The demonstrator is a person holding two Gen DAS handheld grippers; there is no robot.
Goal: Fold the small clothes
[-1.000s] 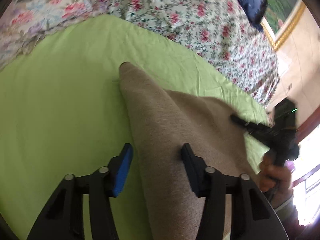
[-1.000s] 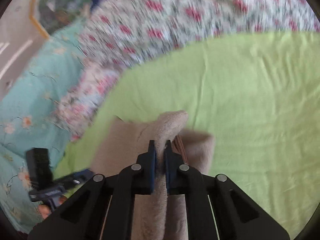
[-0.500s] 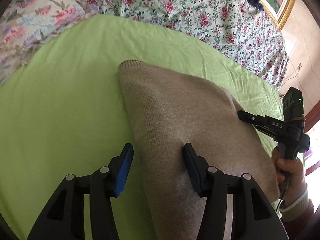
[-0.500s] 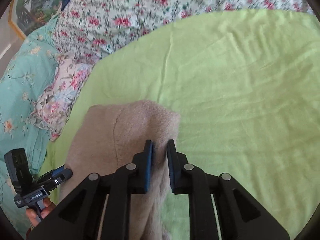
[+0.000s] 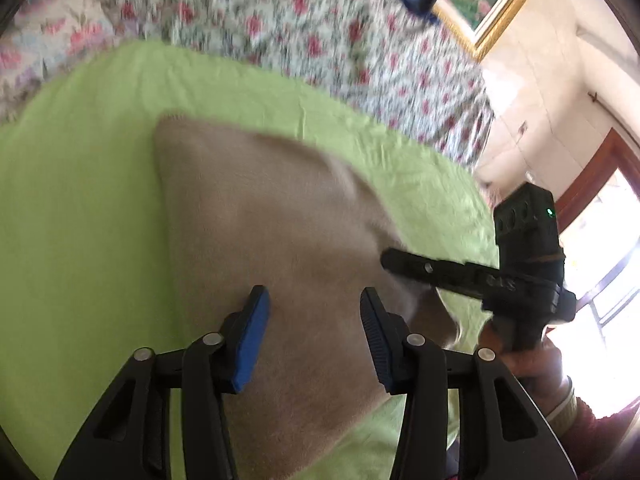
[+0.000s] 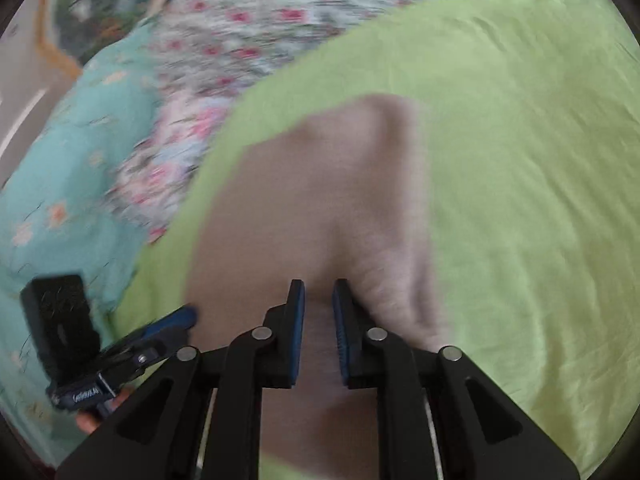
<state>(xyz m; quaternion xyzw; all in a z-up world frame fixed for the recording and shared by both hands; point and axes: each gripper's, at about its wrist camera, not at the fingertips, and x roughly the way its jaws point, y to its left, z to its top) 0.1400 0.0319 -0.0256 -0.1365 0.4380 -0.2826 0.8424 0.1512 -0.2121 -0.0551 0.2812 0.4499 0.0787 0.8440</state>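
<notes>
**Knitwear laid out for folding on green sheet**

Fingers of the left gripper (image 5: 314, 330) are spread wide above the beige knitted garment (image 5: 260, 220), nothing being held; the right gripper (image 6: 319, 312) is seen with a narrow gap between its pads, and a ridge of the same garment (image 6: 320, 208) appears to be pinched there, though blur makes the contact uncertain; the garment is spread on a lime-green sheet (image 5: 80, 220), with a floral bedspread (image 5: 300, 40) beyond. A fold in progress is suggested; for the next move, the free near edge would need to be gripped by the open left tool and carried over evenly with the right.
</notes>
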